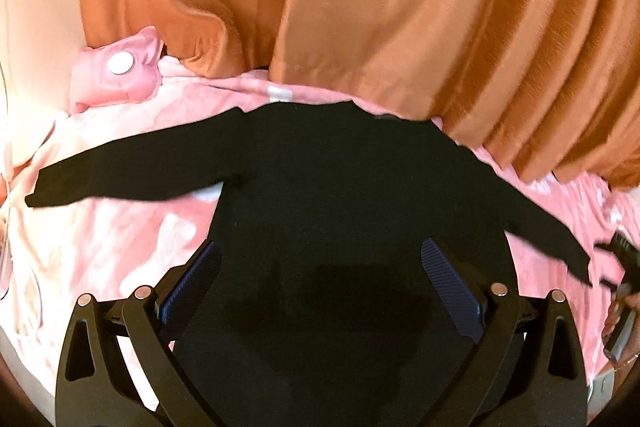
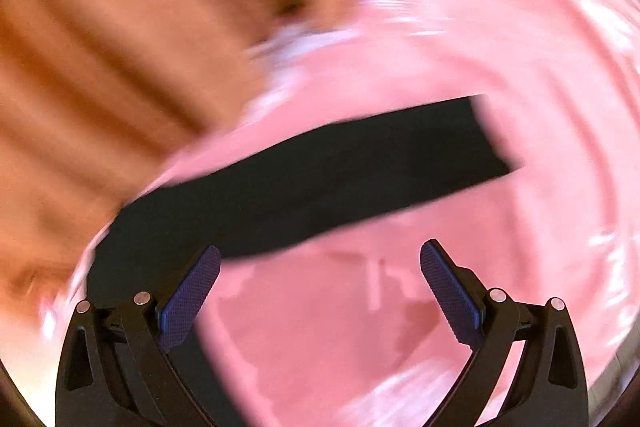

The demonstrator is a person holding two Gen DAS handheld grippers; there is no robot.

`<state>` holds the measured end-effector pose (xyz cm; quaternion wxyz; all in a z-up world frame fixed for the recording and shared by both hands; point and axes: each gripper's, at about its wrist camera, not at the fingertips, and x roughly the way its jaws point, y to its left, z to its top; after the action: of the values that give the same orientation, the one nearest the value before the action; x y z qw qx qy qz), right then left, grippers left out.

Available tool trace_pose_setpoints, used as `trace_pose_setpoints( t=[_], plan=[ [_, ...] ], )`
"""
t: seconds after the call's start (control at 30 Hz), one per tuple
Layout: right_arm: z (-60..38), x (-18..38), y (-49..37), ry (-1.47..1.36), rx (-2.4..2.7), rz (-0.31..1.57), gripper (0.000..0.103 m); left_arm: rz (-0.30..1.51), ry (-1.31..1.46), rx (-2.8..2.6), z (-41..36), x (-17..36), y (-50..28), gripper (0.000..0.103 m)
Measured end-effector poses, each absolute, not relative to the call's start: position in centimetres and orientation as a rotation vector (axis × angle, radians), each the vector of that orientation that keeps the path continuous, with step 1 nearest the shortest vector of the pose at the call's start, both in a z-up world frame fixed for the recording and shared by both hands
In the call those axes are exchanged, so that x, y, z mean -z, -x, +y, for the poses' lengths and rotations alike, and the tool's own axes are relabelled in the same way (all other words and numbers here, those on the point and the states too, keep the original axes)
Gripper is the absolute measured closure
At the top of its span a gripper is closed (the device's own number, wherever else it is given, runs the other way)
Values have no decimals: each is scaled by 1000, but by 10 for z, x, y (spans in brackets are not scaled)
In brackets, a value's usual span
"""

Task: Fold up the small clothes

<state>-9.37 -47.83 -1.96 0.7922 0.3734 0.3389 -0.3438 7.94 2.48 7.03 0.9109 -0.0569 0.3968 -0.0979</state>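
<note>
A black long-sleeved top (image 1: 328, 195) lies flat on a pink blanket (image 1: 120, 239), both sleeves spread out to the sides. My left gripper (image 1: 320, 263) hangs open over the lower body of the top, nothing between its blue pads. In the left wrist view the right gripper (image 1: 622, 267) shows at the far right edge, just past the right cuff. In the right wrist view, which is blurred, my right gripper (image 2: 320, 263) stands open above the pink blanket (image 2: 480, 247), and the black right sleeve (image 2: 320, 183) stretches across just beyond its fingertips.
An orange curtain (image 1: 400, 7) hangs along the far edge of the bed, touching the blanket behind the top's collar. A pink pouch with a white round cap (image 1: 120, 71) lies at the back left. A hand (image 1: 624, 323) shows at the right edge.
</note>
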Motion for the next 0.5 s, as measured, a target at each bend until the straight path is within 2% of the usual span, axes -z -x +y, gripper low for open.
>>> trace_pose_setpoints(
  t=[0.1, 0.17, 0.2, 0.23, 0.27, 0.37, 0.4, 0.43, 0.5],
  plan=[
    [-518, 49, 110, -899, 820, 761, 6, 842, 163, 200, 26, -60, -87, 5],
    [-536, 76, 117, -995, 840, 814, 20, 904, 217, 238, 24, -52, -97, 5],
    [-541, 88, 120, -1036, 830, 821, 19, 924, 233, 256, 22, -49, -101, 5],
    [-540, 83, 120, -1006, 833, 776, 35, 934, 247, 262, 20, -46, -104, 5],
    [-544, 80, 119, -978, 817, 766, 57, 931, 253, 257, 19, -46, -106, 5],
    [-547, 78, 98, -940, 742, 766, 89, 927, 260, 256, 11, -47, -110, 7],
    [-547, 77, 91, -942, 721, 745, 98, 925, 262, 259, 9, -49, -112, 7],
    [-546, 74, 84, -941, 693, 726, 103, 918, 259, 263, 5, -49, -114, 7],
    [-533, 57, 62, -891, 648, 679, 103, 900, 249, 258, 1, -52, -116, 7]
  ],
)
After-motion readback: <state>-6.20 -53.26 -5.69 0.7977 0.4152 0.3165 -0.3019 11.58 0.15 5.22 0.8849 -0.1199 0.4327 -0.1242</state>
